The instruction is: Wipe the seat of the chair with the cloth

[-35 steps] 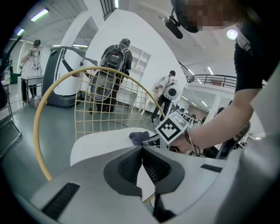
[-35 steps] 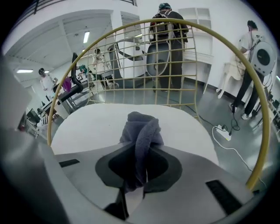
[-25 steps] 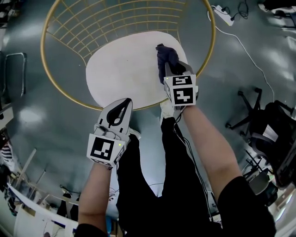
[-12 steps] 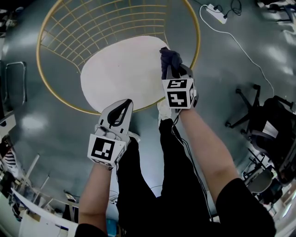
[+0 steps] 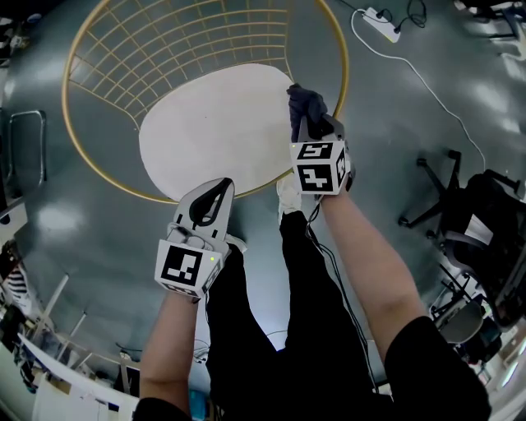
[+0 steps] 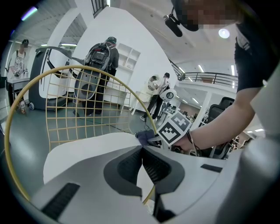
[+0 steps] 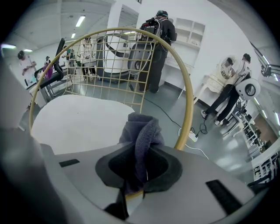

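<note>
While I look down from the head view, the right gripper [image 5: 309, 130] sits at the right side of the chair [image 5: 70, 123], and its fingers [image 7: 168, 168] are clamped on the dark blue cloth [image 5: 302, 100]. In the right gripper view the cloth [image 7: 142, 131] stands bunched and upright between the two pads, folded over at its top. Its free end reaches the right edge of the white seat [image 5: 209, 123], just inside the gold rim [image 5: 343, 74]. I cannot tell whether it presses on the seat.

My left gripper [image 5: 215, 191] hangs at the near edge of the chair, over the rim, well apart from the cloth. Its fingers [image 6: 127, 168] are together with nothing between them; the rim shows through the gap below them.

At the far side, the gold wire backrest [image 5: 189, 37] rises from the rim. On the grey floor [image 5: 99, 238] a white power strip [image 5: 380, 16] lies far right, and a black office chair [image 5: 436, 193] stands to the right.
</note>
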Demonstrator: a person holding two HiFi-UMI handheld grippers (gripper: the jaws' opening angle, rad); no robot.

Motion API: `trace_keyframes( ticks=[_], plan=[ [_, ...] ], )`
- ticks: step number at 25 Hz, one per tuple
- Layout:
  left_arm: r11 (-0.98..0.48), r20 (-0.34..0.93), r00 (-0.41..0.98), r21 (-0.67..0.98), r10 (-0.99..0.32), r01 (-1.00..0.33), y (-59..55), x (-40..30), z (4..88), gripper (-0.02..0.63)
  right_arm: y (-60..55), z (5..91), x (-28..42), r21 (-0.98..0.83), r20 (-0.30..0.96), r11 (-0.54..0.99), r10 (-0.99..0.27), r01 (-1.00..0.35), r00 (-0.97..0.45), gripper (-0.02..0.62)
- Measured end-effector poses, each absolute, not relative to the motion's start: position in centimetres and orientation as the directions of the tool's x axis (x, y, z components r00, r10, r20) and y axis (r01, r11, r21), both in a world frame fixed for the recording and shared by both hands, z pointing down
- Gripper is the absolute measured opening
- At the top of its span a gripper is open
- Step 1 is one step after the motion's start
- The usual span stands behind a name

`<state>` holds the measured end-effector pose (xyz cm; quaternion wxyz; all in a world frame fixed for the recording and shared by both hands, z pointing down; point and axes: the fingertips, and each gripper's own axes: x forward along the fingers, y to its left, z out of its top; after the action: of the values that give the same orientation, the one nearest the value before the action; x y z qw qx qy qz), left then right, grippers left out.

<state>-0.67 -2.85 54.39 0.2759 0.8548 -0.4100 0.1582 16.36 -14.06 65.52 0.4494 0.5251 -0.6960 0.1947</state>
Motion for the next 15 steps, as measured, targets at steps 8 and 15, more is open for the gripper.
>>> trace_keyframes(
  ticks=[8, 15],
  plan=[
    [-0.497, 0.487, 0.602, 0.342, -0.633, -0.798, -2.3, -0.7, 54.0, 0.017, -13.9, 63.3, 16.5, 0.178, 0.795, 0.375, -0.6, -0.91, -0.092, 0.057],
    [-0.449, 0.481, 0.561, 0.336, -0.674, -0.828, -1.5, -4.5, 53.2, 0.017, -13.7, 61.1, 7.7, 0.001, 0.728, 0.526, -0.584, -0.851, -0.36, 0.055]
  ],
)
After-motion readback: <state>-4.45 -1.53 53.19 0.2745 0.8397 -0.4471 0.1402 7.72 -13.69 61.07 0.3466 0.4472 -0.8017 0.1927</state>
